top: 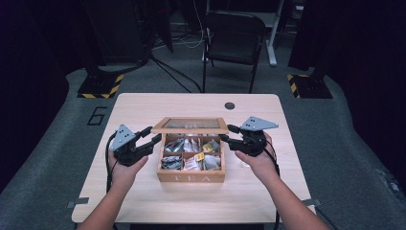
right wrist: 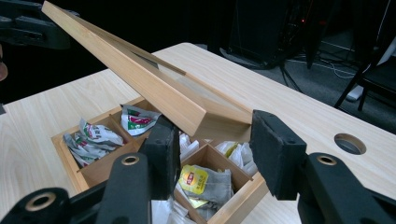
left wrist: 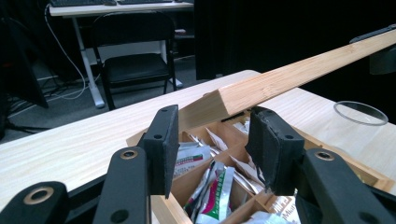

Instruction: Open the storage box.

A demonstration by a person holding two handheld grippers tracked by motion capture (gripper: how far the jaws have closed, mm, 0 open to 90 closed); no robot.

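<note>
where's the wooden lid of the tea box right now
In the high view the glass-paned wooden lid stands raised over the back edge of the open wooden tea box at table centre, between the left gripper and right gripper.

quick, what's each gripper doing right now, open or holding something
left gripper: jaws astride the lid corner of the tea box; grip cannot be told.
right gripper: open, lid corner between its jaws, no pad contact seen.

One tea box (top: 191,178), six compartments, perhaps; two tools.
</note>
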